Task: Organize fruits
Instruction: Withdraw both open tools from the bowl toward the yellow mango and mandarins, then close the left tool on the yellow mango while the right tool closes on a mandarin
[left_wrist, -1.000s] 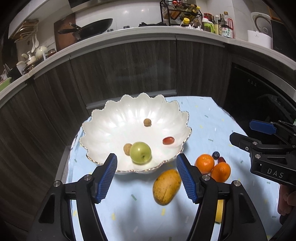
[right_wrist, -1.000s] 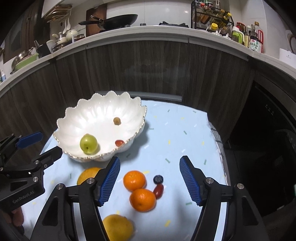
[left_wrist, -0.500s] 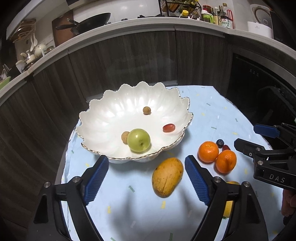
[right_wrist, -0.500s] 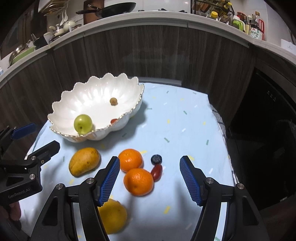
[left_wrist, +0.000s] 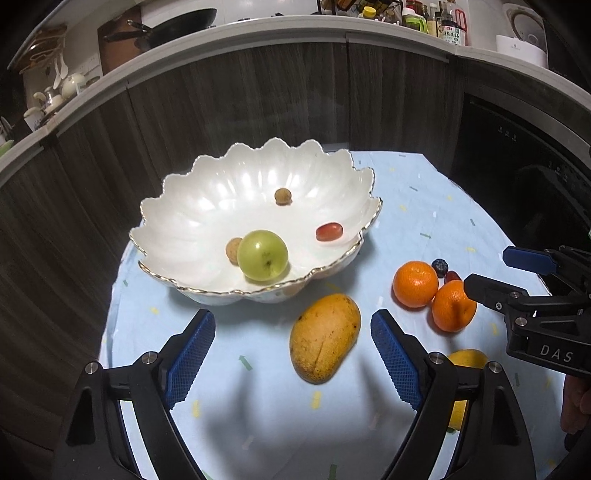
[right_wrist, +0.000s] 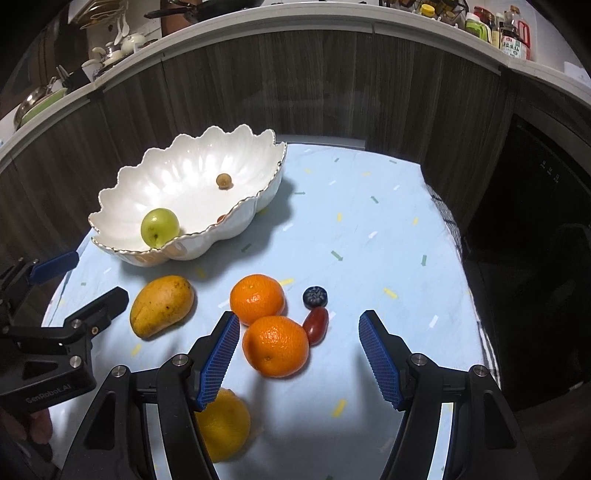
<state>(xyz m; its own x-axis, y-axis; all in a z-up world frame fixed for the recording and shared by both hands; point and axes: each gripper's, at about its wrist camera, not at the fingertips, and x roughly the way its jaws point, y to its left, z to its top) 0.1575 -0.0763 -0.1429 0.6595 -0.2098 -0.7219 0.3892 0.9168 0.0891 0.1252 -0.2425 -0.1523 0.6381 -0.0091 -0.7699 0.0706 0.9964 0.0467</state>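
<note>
A white scalloped bowl (left_wrist: 192, 218) (right_wrist: 173, 173) on the pale blue tablecloth holds a green apple (left_wrist: 262, 254) (right_wrist: 159, 226), a red grape tomato (left_wrist: 328, 231) and two small brown fruits (left_wrist: 283, 196). In front of it lie a mango (left_wrist: 325, 341) (right_wrist: 161, 305), two tangerines (left_wrist: 415, 283) (right_wrist: 275, 346), a blueberry (right_wrist: 315, 296), a red tomato (right_wrist: 316, 325) and a yellow fruit (right_wrist: 221, 424). My left gripper (left_wrist: 291, 354) is open and empty over the mango. My right gripper (right_wrist: 299, 354) is open and empty around the near tangerine.
Dark wood cabinet fronts curve behind the table (right_wrist: 369, 229). The counter above carries a pan (left_wrist: 177, 22), bottles (left_wrist: 443, 26) and dishes. A dark appliance front (right_wrist: 535, 221) stands to the right. The table edge drops off on the left and right.
Both grippers have drawn back and lowered toward the loose fruit. The bowl looks farther off, and the mango and tangerines now sit closer between the fingers. No fruit has moved.
</note>
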